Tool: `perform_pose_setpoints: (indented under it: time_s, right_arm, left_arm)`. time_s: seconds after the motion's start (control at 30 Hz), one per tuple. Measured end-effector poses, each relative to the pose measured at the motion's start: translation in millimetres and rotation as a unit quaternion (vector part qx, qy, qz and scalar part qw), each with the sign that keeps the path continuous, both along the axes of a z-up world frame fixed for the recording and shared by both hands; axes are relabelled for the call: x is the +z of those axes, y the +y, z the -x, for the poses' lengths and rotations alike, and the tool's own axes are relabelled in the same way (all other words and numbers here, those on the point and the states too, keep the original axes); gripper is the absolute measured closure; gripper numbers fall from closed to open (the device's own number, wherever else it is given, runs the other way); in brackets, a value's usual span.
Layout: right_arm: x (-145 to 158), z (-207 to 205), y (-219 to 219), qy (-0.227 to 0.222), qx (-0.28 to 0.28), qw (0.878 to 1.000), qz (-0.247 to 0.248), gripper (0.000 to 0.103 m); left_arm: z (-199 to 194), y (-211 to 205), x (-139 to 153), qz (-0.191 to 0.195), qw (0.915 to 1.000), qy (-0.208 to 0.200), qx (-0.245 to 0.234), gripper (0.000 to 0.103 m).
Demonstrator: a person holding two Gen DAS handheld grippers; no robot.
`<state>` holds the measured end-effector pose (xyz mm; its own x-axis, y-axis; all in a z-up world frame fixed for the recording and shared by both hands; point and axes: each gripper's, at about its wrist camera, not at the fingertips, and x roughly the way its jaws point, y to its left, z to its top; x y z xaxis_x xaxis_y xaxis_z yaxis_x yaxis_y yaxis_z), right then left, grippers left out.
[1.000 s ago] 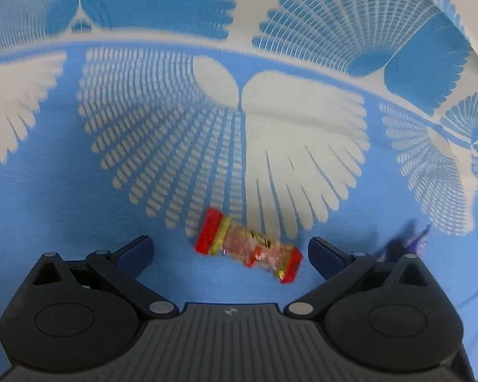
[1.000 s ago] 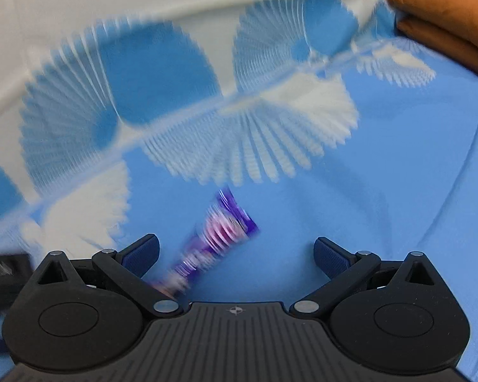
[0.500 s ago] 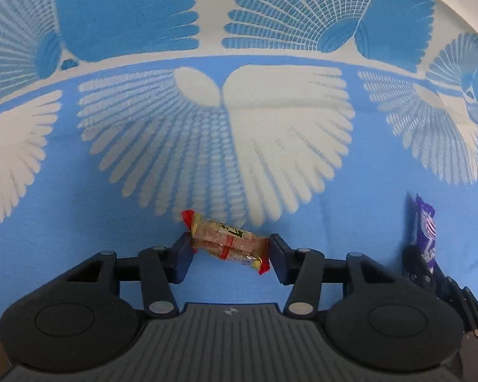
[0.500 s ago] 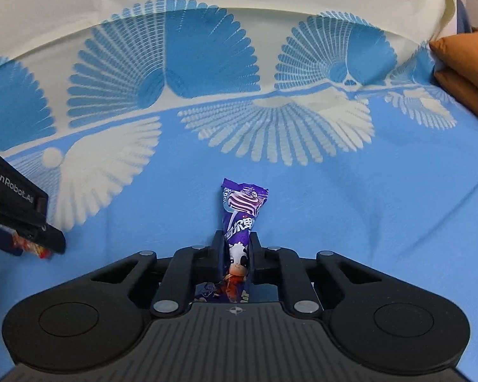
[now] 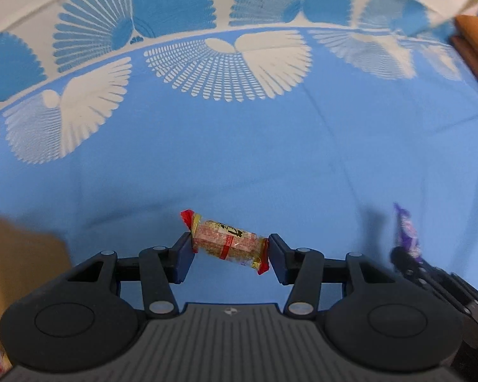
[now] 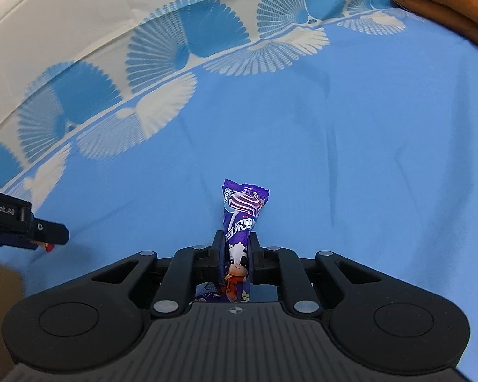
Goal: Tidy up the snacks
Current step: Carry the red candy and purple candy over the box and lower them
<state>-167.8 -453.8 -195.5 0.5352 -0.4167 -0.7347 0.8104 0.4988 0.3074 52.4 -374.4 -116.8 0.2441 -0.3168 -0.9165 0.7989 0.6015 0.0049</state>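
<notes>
Both views are bright and evenly lit, without glare, and the blue cloth shows only soft, faint shadows. Fisheye distortion bends the fan pattern into arcs toward the far edges. The left wrist view is smeared at its left and right edges, while the right wrist view stays sharp centrally.
</notes>
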Motion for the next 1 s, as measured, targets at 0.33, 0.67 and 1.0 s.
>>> perform_pose_setpoints:
  time_s: [0.33, 0.67, 1.0]
  right_arm:
    - [89, 31, 109, -0.029, 0.062, 0.997, 0.026, 0.089]
    - [154, 40, 232, -0.047, 0.181, 0.981, 0.046, 0.088]
    - [161, 37, 346, -0.026, 0.290, 0.956, 0.037, 0.088]
  left_arm:
    - [68, 121, 85, 0.057, 0.9983, -0.013, -0.006, 0.047]
    - [100, 263, 130, 0.072, 0.9955, -0.056, 0.024, 0.047]
    - [119, 398, 137, 0.064, 0.9904, -0.084, 0.090, 0.047]
